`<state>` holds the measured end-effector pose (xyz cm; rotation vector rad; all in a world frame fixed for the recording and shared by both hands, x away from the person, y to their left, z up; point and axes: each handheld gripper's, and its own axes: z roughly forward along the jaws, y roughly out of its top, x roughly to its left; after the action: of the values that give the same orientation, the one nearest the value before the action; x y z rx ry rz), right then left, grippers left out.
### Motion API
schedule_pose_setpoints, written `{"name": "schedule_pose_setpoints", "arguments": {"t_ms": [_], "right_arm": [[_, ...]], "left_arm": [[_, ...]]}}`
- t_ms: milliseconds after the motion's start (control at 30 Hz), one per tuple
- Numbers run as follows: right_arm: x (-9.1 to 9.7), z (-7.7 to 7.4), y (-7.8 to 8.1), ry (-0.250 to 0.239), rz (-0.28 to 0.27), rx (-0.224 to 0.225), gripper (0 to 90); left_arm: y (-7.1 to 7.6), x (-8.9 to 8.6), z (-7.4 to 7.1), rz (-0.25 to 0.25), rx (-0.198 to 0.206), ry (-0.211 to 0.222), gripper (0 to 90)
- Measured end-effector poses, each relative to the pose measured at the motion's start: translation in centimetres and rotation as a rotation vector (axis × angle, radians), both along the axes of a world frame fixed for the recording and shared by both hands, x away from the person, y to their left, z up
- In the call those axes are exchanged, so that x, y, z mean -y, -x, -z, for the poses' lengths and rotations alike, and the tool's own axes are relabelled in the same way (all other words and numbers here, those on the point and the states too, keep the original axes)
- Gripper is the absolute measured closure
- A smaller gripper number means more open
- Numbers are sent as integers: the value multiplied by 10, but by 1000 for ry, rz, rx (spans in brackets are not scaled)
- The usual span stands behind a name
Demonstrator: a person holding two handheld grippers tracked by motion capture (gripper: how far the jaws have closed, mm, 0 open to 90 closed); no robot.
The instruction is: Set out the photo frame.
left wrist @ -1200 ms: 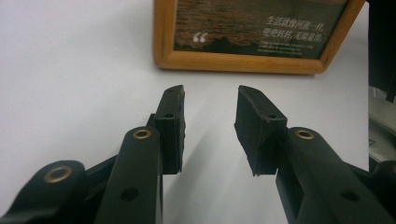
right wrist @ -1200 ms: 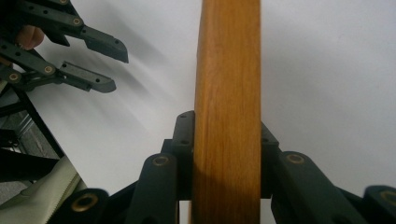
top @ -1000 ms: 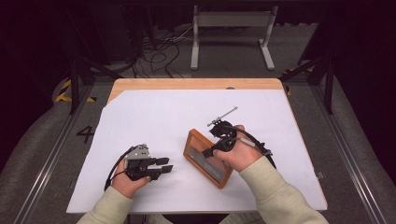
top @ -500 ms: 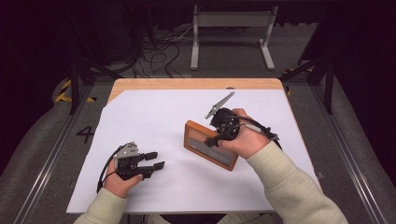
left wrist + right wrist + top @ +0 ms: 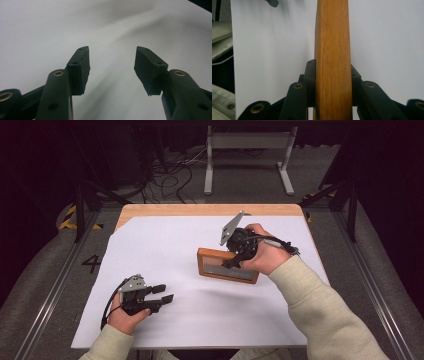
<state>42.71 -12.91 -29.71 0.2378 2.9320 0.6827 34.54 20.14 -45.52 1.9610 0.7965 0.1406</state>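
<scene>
The wooden picture frame stands up on its long edge at the right middle of the white sheet that covers the table, its glass face turned toward the near side. The right gripper comes down on it from above, and its 2 jaws are clenched on the frame's top rail; in the right gripper view the wooden rail runs straight up between the 2 black jaws, which press on both of its sides. The left gripper sits at the near left of the sheet, well apart from the frame, in the person's left hand. Its jaws have just been opening and now stand apart with only bare sheet between them, gripping nothing.
</scene>
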Motion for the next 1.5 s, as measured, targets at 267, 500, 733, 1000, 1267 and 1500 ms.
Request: {"name": "schedule_pose_setpoints", "arguments": {"t_ms": [267, 500, 733, 1000, 1267, 1500], "right_arm": [[-3, 12, -8, 26, -155, 12, 707], [-2, 28, -14, 28, -147, -27, 707], [2, 44, -20, 19, -138, -62, 707], [7, 58, -26, 9, -128, -94, 706], [10, 56, -30, -33, -93, -73, 646], [17, 55, -35, -90, 17, -37, 425]], "left_arm": [[-1, 1, 0, 4, -1, 9, 472], [-2, 3, 0, 12, -5, 12, 473], [-3, 3, 1, 14, -7, 17, 473], [-4, 2, 1, 13, 3, 10, 473], [-3, 3, 1, 14, 1, 10, 470], [-4, 3, 1, 9, 2, 11, 451]]}}
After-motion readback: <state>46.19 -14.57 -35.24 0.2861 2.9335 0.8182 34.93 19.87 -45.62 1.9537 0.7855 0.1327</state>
